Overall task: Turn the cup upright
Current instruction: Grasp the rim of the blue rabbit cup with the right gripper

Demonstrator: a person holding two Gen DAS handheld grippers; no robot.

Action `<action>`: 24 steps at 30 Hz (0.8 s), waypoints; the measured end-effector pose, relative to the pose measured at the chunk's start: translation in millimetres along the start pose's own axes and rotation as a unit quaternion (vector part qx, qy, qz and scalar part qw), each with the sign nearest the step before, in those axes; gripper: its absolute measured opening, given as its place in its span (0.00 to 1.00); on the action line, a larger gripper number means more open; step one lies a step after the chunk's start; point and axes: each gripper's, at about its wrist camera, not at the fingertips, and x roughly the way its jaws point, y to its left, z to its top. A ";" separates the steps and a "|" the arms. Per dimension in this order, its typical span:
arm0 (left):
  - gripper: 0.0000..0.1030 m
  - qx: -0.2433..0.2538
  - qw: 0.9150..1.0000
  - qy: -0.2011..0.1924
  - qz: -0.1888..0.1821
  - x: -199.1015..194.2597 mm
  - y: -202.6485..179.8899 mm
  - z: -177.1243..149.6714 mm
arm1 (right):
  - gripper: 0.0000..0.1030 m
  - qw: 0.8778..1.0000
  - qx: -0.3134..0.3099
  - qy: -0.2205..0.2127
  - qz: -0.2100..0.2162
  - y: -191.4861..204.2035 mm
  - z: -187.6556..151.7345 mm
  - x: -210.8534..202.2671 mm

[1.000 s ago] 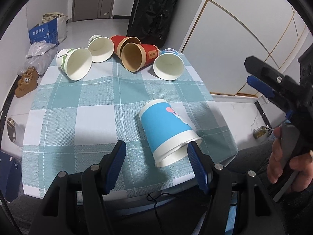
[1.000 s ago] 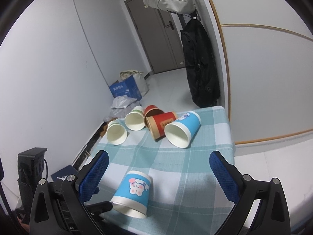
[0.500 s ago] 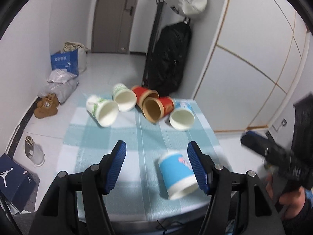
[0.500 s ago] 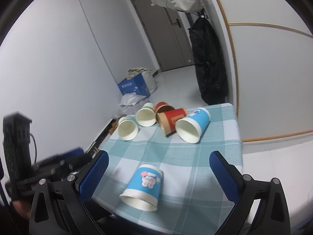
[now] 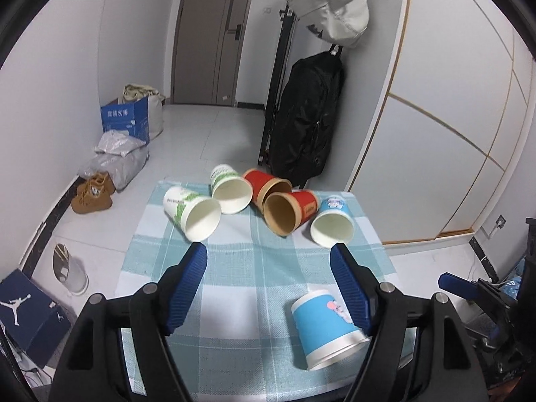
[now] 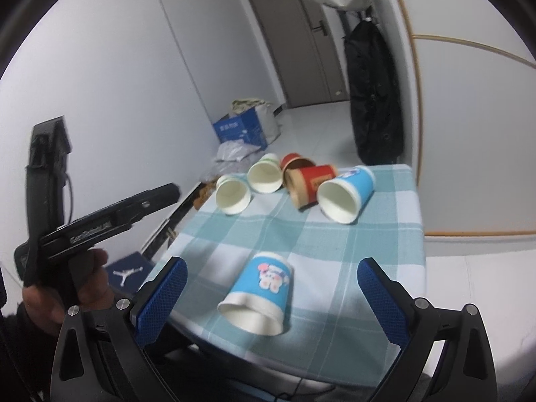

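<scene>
A blue paper cup with a cartoon print [image 5: 326, 328] [image 6: 259, 293] lies on its side near the table's front edge, its white rim toward me. My left gripper [image 5: 269, 283] is open and empty, raised above and behind the cup. My right gripper [image 6: 271, 296] is open and empty, its blue pads either side of the cup but short of it. The left gripper also shows at the left of the right wrist view [image 6: 110, 216].
Several more cups lie on their sides at the far edge of the checked tablecloth [image 5: 234, 268]: two white-green [image 5: 192, 212], two red [image 5: 289, 209], one blue [image 5: 333, 224]. A black bag [image 5: 306, 117] hangs beyond; boxes [image 5: 125, 119] and shoes [image 5: 92, 194] sit on the floor at left.
My left gripper has pulled back and risen, so the cup now looks smaller and lower right. My right gripper has moved closer to the cup and the left hand now shows beside it.
</scene>
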 end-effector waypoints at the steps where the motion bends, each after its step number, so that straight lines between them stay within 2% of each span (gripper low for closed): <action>1: 0.70 -0.001 1.000 0.002 0.005 1.6 1.5 -1.3 | 0.93 1.000 -0.004 0.006 0.000 1.8 -1.0 2.1; 2: 0.70 -0.001 1.000 0.003 0.010 2.1 2.7 -1.7 | 0.88 1.000 -0.008 0.014 0.004 3.6 -2.1 4.8; 4: 0.70 -0.011 1.000 0.006 0.013 4.2 7.2 -2.0 | 0.84 0.999 -0.016 0.029 0.009 7.4 -4.3 10.9; 11: 0.70 -0.027 0.999 0.016 0.015 8.0 16.5 -0.2 | 0.81 0.998 -0.033 0.054 0.000 11.7 -10.9 24.0; 16: 0.70 -0.031 0.999 0.023 0.009 10.4 24.5 1.8 | 0.78 0.995 -0.053 0.088 -0.009 14.2 -17.8 34.7; 19: 0.70 -0.033 0.999 0.019 0.018 8.6 33.3 3.7 | 0.78 0.991 -0.078 0.111 -0.022 15.7 -24.4 41.9; 24: 0.70 -0.061 0.998 0.021 0.018 10.6 47.5 6.5 | 0.69 0.981 -0.116 0.151 -0.045 20.4 -34.2 59.2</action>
